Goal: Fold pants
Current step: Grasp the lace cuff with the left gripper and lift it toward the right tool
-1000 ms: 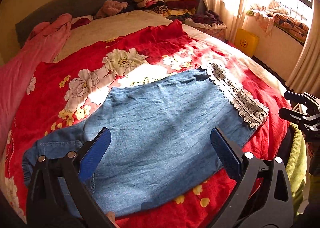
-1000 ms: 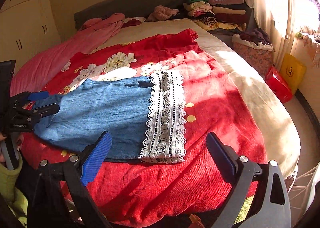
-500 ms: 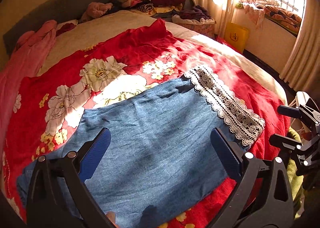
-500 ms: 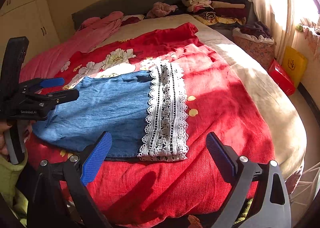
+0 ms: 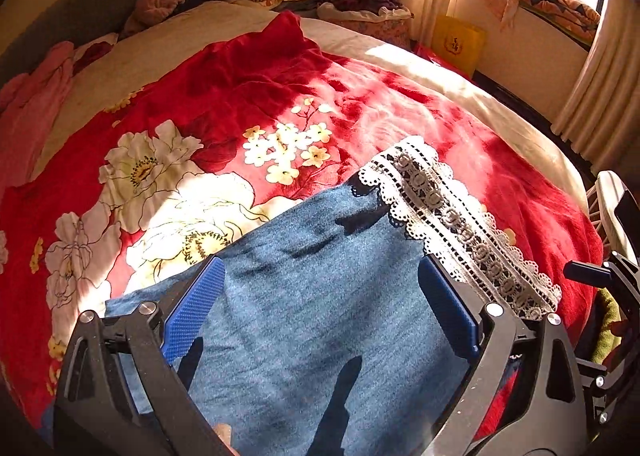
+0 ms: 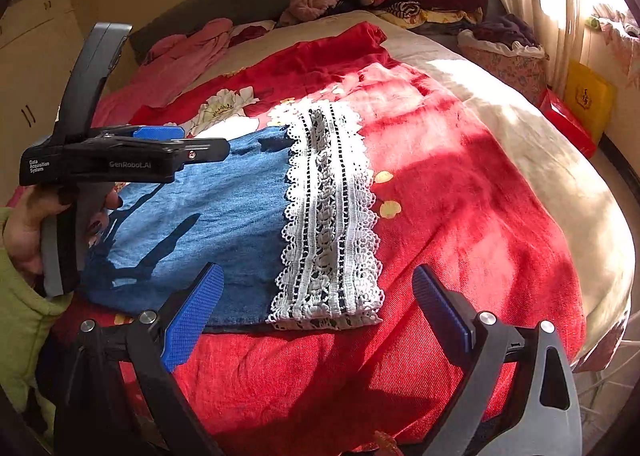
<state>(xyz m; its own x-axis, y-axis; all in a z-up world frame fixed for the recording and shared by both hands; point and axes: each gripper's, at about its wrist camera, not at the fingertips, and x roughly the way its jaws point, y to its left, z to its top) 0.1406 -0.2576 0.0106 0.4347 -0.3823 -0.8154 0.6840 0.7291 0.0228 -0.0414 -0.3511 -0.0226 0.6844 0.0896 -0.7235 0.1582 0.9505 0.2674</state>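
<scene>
Denim pants (image 5: 304, 316) with a white lace hem (image 6: 328, 216) lie flat on a red floral bedspread (image 5: 240, 96), spread beneath the left gripper (image 5: 320, 308), its fingers wide apart and empty; the right gripper (image 6: 316, 308), fingers likewise parted and holding nothing, hovers just short of the hem. The pants look part-folded, judging by the doubled cloth; further folds apparently remain.

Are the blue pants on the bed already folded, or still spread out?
Partly folded, it seems: the blue pants lie flat on the red blanket, with one wide lace hem. How many layers, I cannot tell.
</scene>
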